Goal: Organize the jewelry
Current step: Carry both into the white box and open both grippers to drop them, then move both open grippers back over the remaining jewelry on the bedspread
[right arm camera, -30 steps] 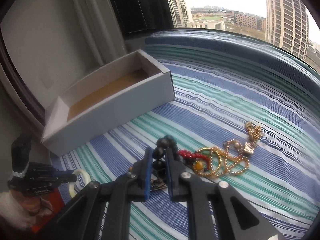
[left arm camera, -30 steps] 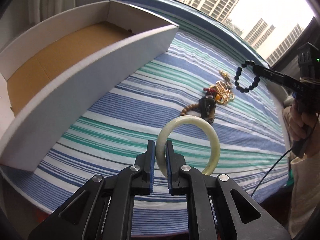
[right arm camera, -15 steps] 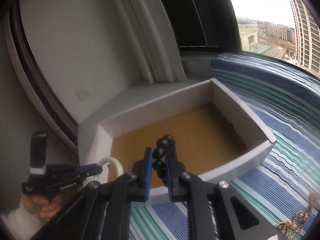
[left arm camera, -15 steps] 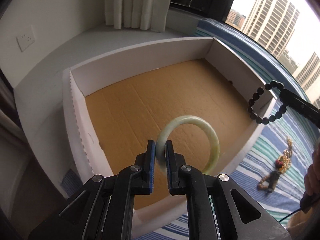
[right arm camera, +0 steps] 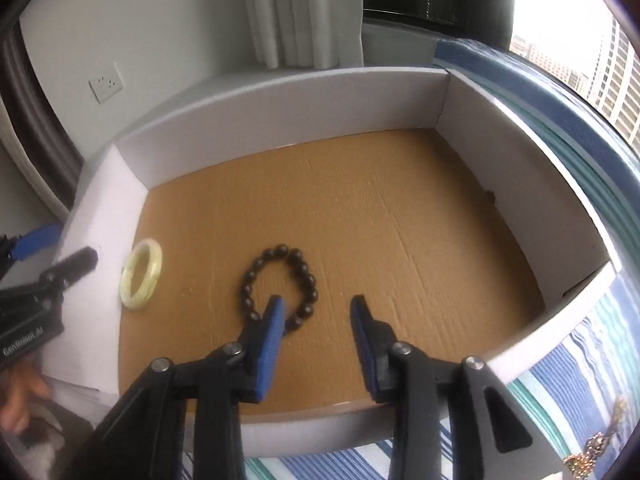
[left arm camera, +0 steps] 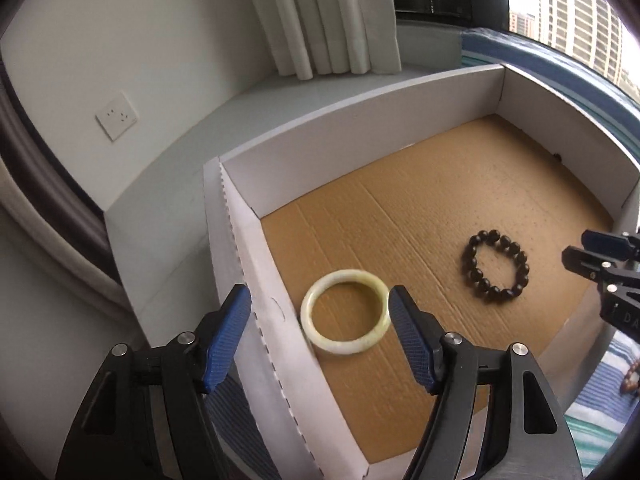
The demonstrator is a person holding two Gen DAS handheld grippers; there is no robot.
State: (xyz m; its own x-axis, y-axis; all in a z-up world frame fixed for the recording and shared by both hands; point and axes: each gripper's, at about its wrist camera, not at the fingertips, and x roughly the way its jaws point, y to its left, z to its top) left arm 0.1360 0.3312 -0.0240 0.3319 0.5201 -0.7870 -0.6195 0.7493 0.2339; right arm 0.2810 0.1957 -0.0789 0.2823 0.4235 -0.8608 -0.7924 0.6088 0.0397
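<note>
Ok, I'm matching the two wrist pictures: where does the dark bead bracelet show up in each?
Left wrist: dark bead bracelet lies right of centre on the box floor.
Right wrist: it lies near centre, partly behind the right hand-held gripper.
Shared landmark: the pale green bangle by the box's end wall.

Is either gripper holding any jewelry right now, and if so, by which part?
Nothing is held. Both the left gripper and right gripper are open; the jade bangle and dark bead bracelet lie in the box.
</note>
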